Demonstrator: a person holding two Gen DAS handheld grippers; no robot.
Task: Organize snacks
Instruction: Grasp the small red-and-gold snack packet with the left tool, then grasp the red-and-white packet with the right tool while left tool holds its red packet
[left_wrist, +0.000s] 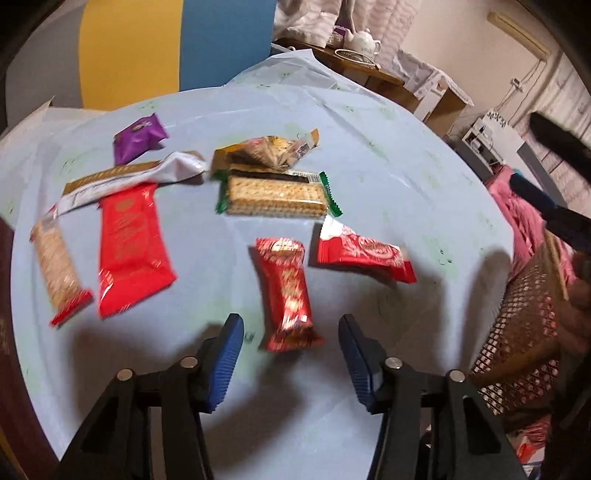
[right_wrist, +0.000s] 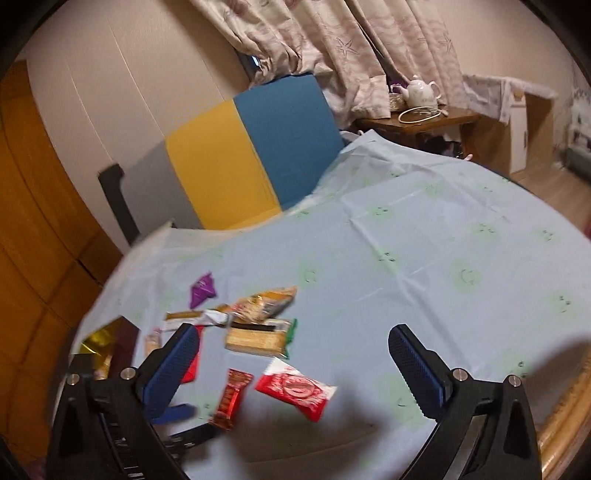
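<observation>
Red foil marks the small snack bar (left_wrist: 288, 295), which is seen lying on the pale blue worktop (left_wrist: 388, 177) just ahead of the left gripper (left_wrist: 291, 354), roughly in line with the gap between its blue pads; the jaws stand apart and nothing is clamped. A red-and-white wrapper (left_wrist: 364, 254) is found just to its right, a green-edged cracker pack (left_wrist: 275, 195) beyond it, and a larger red packet (left_wrist: 131, 247) to the left, with a purple packet (left_wrist: 138, 138) farthest back. A brown woven basket (left_wrist: 524, 332) is seen at the worktop's right edge. The right gripper (right_wrist: 291, 373) is held above the worktop with its jaws spread wide and empty.
</observation>
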